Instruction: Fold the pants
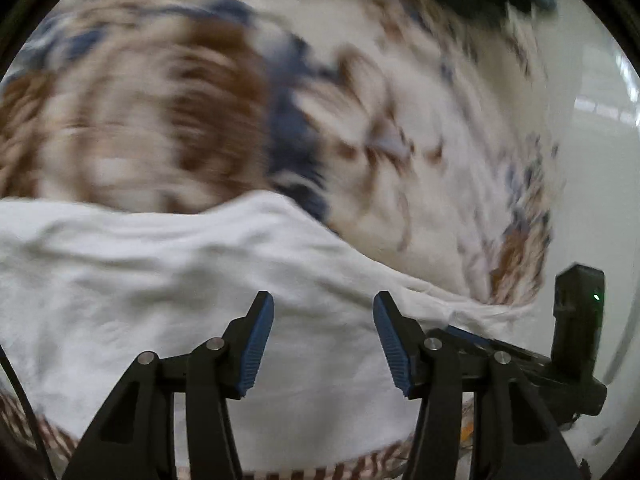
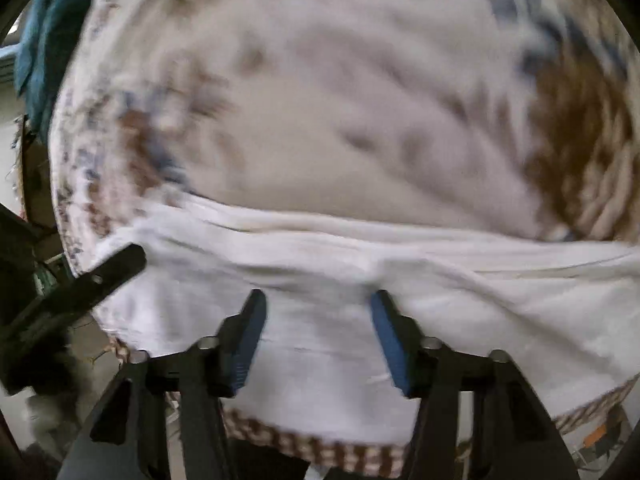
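Left wrist view: my left tongs (image 1: 323,312) are pointing down over the soft white cloth pants (image 1: 140,280). The blue pads (image 1: 256,348) stand apart, and I see only flat white cloth in the gap, so these tongs are open and hold nothing. The pants lie spread on a white cover with brown and blue patterns (image 1: 380,128). That cover is very blurry. A brown and white checked edge (image 1: 360,466) peeks out under the near side of the pants. At the right I see part of my other tool, black with a small green light (image 1: 580,312).

Right wrist view: my right tongs (image 2: 318,308) are over the same white pants (image 2: 500,300). Their pads are apart too, with nothing pinched, so they are open. A dark teal cloth (image 2: 44,40) sits at the far left. The black tip of the left tool (image 2: 116,268) reaches onto the left edge of the pants.
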{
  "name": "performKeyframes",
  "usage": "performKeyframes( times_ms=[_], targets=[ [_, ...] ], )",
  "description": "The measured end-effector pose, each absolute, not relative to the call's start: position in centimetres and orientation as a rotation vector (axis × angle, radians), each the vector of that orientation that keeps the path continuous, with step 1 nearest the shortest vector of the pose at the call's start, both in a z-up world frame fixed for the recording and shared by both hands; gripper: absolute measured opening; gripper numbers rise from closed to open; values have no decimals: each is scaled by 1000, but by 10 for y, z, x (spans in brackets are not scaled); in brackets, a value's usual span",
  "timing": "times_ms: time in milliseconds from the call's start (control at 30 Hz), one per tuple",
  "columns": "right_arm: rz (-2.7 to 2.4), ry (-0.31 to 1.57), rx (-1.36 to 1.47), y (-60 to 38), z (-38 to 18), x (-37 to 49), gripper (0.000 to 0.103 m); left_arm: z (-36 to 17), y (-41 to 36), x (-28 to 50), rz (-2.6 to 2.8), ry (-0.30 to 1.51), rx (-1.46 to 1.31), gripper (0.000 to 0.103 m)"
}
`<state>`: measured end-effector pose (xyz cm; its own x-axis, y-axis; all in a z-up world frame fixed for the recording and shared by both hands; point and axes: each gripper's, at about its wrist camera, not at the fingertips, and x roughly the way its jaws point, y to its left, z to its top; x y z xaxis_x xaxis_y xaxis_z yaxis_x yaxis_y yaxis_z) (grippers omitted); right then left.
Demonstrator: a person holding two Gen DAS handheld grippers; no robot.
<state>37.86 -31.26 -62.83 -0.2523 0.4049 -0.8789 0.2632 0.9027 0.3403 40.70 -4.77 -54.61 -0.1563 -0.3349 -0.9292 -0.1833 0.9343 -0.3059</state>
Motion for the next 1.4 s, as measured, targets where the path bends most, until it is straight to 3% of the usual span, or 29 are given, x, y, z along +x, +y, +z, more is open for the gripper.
performKeyframes(
  times_ms=[33, 133, 300, 367, 467, 567, 600, 767, 867, 933, 967, 1000, 1067, 1100, 1167, 1233, 1367, 1400],
  targets=[
    [99, 1833, 503, -321, -641, 377, 13, -555, -55, 410, -119, 1742, -352, 50],
    [32, 1759, 741, -366, -667, 373, 0, -584, -59, 416, -44, 1769, -340, 50],
    [-127, 1617, 652, -421, -641, 366, 0, -579, -48, 418, 32, 1759, -410, 50],
    [-98, 1629, 804, -451, -645, 362, 0, -563, -44, 417, 47, 1731, -424, 50],
    [-16, 1600, 710, -458, -615, 363, 17, -529, -51, 411, 37, 1665, -426, 50],
    [72, 1559, 683, -461, -583, 354, 45, -511, -79, 403, -32, 1645, -407, 53],
    [85, 1557, 679, -459, -578, 351, 47, -513, -86, 402, -47, 1655, -388, 53],
    [-59, 1622, 379, -457, -588, 354, 47, -546, -117, 402, -39, 1708, -280, 53],
    [-58, 1718, 438, -488, -612, 360, 48, -560, -121, 398, -13, 1728, -266, 53],
    [-52, 1783, 409, -495, -630, 355, 24, -563, -118, 397, 4, 1730, -274, 53],
    [-73, 1783, 366, -500, -632, 352, 15, -562, -117, 397, 9, 1730, -280, 53],
    [-97, 1775, 349, -508, -628, 351, 14, -560, -116, 398, 13, 1724, -291, 53],
    [-185, 1696, 326, -539, -603, 346, 23, -556, -114, 397, 16, 1717, -292, 53],
    [-233, 1653, 345, -560, -589, 340, 49, -552, -113, 397, 13, 1709, -307, 53],
    [-356, 1571, 426, -614, -565, 321, 76, -547, -114, 391, 11, 1698, -324, 53],
    [-427, 1514, 496, -654, -557, 306, 76, -542, -115, 390, 1, 1691, -340, 53],
    [-368, 1588, 629, -678, -589, 296, 74, -535, -131, 385, -14, 1669, -332, 53],
    [-340, 1598, 631, -677, -597, 295, 53, -535, -137, 384, -17, 1669, -324, 53]
  ],
)
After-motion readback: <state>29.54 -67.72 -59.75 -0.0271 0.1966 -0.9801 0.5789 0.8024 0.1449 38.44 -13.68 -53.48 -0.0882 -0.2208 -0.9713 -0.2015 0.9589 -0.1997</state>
